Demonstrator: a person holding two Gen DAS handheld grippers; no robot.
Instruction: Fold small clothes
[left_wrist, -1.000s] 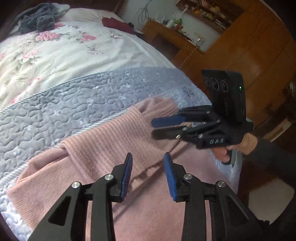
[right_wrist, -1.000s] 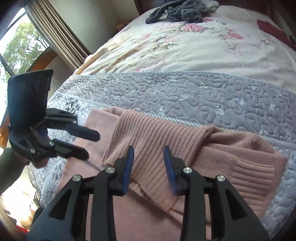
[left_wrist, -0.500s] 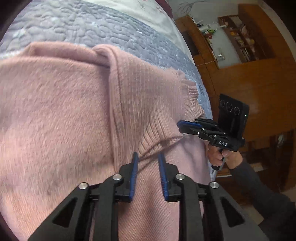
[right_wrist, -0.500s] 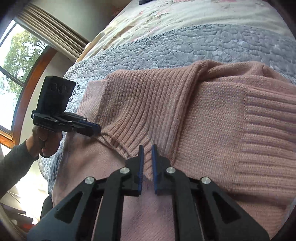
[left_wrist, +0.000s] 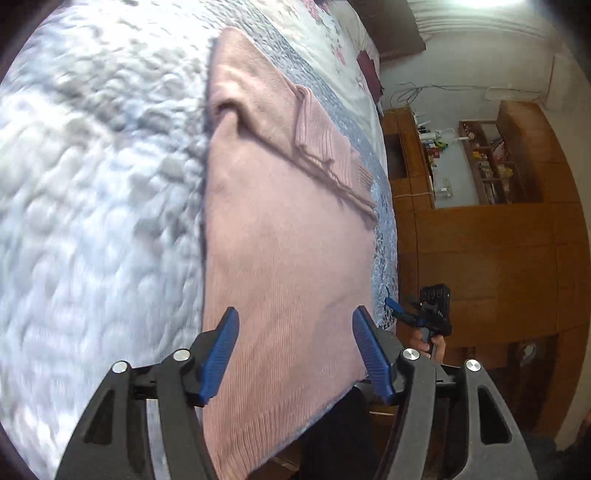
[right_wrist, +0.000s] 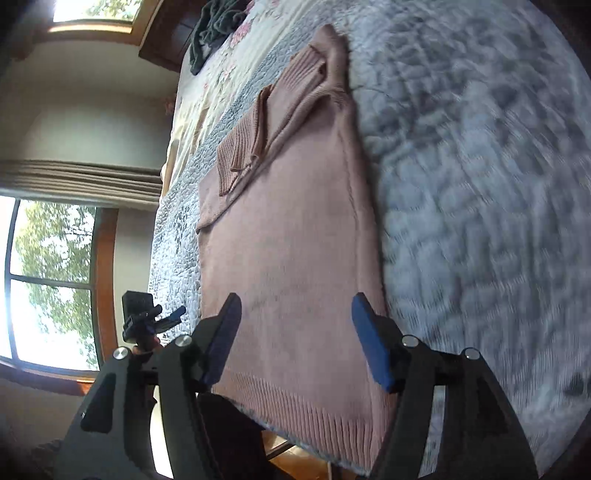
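Sweater, pink knit, is laid flat on a quilt w/ grey stitched pattern, near the bed edge. Its ribbed hem is seen at the bottom of both views, right by the quilt's edge. Sleeves are seen folded across the upper part of the body, ribbed cuffs bunched near the collar end.

Left gripper is seen w/ its blue pads spread wide apart, nothing pinched btwn them; it's hung over the lower half of the sweater. Same for the right gripper: pads wide apart, nothing held, over the hem end. Contact w/ the fabric can't be told from either view, quilt is blurred too.

Each gripper is also caught in the other's cam, small, off the side of the bed, gripped by a hand.

Background: wooden shelves w/ clutter in the left view, window w/ trees and a curtain in the right view, dark clothes piled at the far end of the bed.
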